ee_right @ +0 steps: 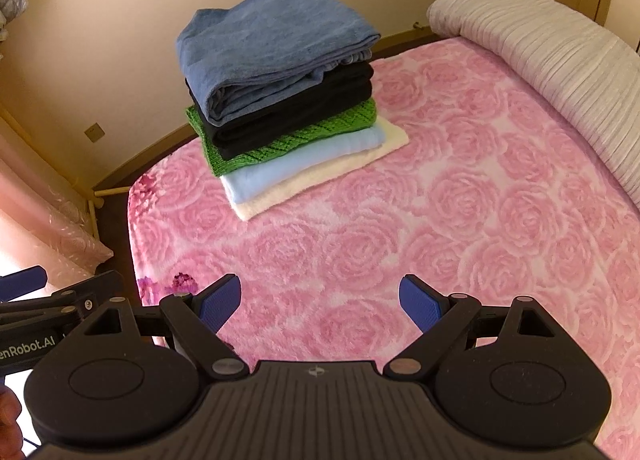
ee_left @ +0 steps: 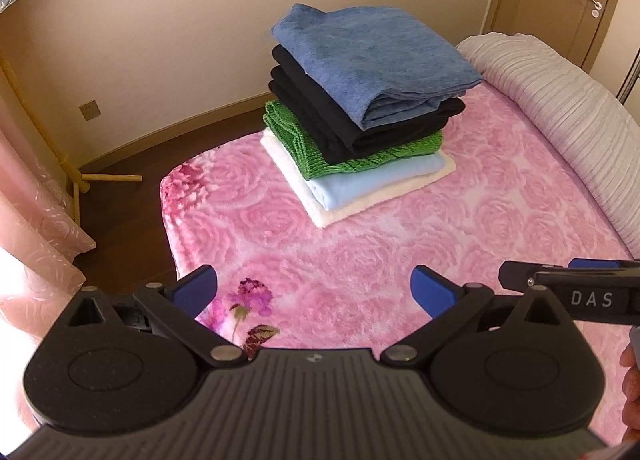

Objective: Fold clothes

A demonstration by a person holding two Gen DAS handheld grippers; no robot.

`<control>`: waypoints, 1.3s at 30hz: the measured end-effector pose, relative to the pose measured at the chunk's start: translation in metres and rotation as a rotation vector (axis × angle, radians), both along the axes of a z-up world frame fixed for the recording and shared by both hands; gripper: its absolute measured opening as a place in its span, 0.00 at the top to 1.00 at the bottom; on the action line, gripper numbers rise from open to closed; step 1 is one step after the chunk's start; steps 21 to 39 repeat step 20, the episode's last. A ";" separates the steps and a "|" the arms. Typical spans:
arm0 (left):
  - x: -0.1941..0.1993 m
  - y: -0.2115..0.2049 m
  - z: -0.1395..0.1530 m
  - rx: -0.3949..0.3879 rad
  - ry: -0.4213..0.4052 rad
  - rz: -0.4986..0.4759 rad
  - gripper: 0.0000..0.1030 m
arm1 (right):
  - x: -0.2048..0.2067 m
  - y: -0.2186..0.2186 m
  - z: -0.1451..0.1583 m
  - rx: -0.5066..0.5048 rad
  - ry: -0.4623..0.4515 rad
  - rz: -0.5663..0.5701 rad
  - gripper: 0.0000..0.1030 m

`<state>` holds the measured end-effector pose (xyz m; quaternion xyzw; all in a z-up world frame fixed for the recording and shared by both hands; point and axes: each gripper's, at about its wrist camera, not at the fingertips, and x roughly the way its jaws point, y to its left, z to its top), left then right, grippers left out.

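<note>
A stack of folded clothes rests on the pink rose-patterned blanket near the bed's far corner. From the top it holds a blue garment, a black one, a green knit, a light blue piece and a white piece. My left gripper hovers open over the blanket well short of the stack, with nothing between its blue pads. My right gripper is likewise open and holds nothing. Each gripper shows at the edge of the other's view.
A rolled grey ribbed quilt lies along the right side of the bed. Dark wooden floor and a cream wall lie beyond the bed's left edge. A pink curtain and a wooden stand are at left. A door is at the back right.
</note>
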<state>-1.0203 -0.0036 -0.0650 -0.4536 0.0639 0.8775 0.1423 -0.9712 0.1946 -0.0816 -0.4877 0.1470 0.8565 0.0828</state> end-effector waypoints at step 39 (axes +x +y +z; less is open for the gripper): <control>-0.002 -0.006 0.009 0.023 0.035 0.024 0.01 | -0.003 -0.004 0.007 -0.011 0.016 0.001 0.14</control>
